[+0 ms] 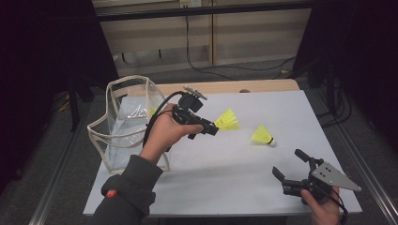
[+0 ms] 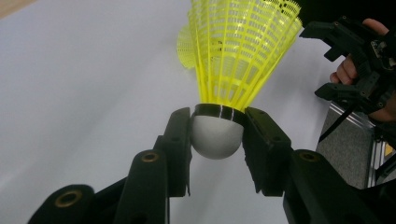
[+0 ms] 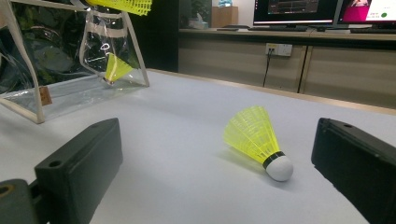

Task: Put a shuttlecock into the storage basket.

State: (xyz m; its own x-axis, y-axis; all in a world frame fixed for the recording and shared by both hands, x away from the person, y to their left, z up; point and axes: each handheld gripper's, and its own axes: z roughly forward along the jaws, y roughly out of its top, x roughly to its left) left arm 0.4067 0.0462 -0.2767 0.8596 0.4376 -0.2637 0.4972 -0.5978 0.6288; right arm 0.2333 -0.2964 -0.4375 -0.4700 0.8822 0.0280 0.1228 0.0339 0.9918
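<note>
My left gripper is held above the white table mat, shut on a yellow shuttlecock. In the left gripper view both pads press the sides of its white cork, and the yellow skirt points away from the jaws. A second yellow shuttlecock lies on its side on the mat to the right. My right gripper stands open near the front right corner, its jaws aimed at that loose shuttlecock with nothing between them.
A clear plastic bag with cream trim stands open at the table's left edge, and a third yellow shuttlecock lies inside it. Cables run across the floor beyond the table. Dark curtains hang at both sides.
</note>
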